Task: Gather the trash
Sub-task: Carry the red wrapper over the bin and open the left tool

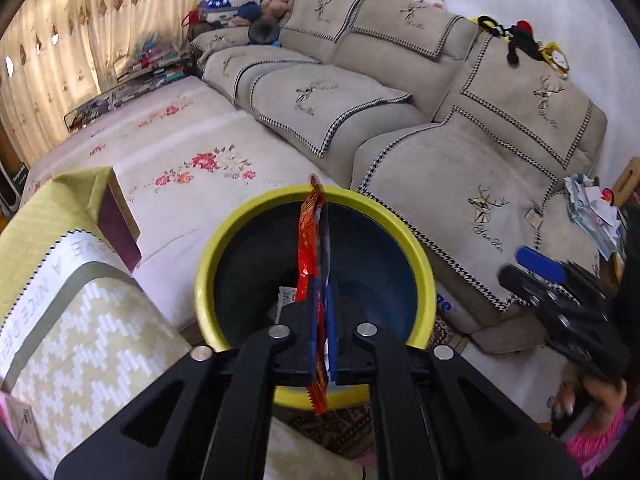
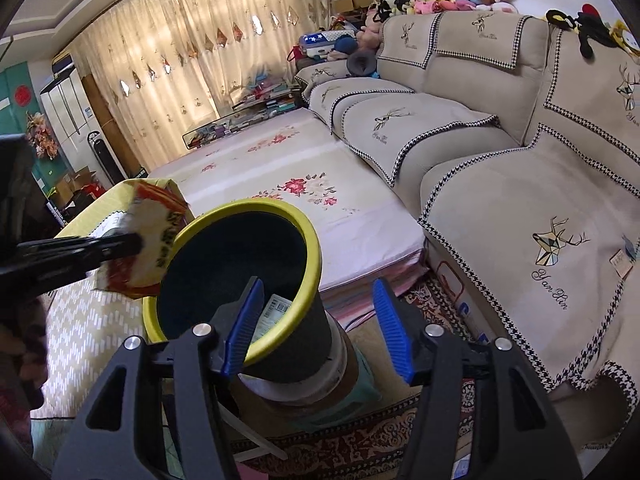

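Note:
My left gripper is shut on a red snack wrapper and holds it edge-on over the mouth of a dark bin with a yellow rim. In the right wrist view the same wrapper hangs at the bin's left rim, held by the left gripper. A white labelled scrap lies inside the bin. My right gripper is open and empty, its blue pads on either side of the bin's near right wall. It shows at the right of the left wrist view.
A beige sofa runs along the right. A floral mat lies behind the bin. A table with a yellow-green cloth stands at the left. The bin stands on a stacked base over a patterned rug.

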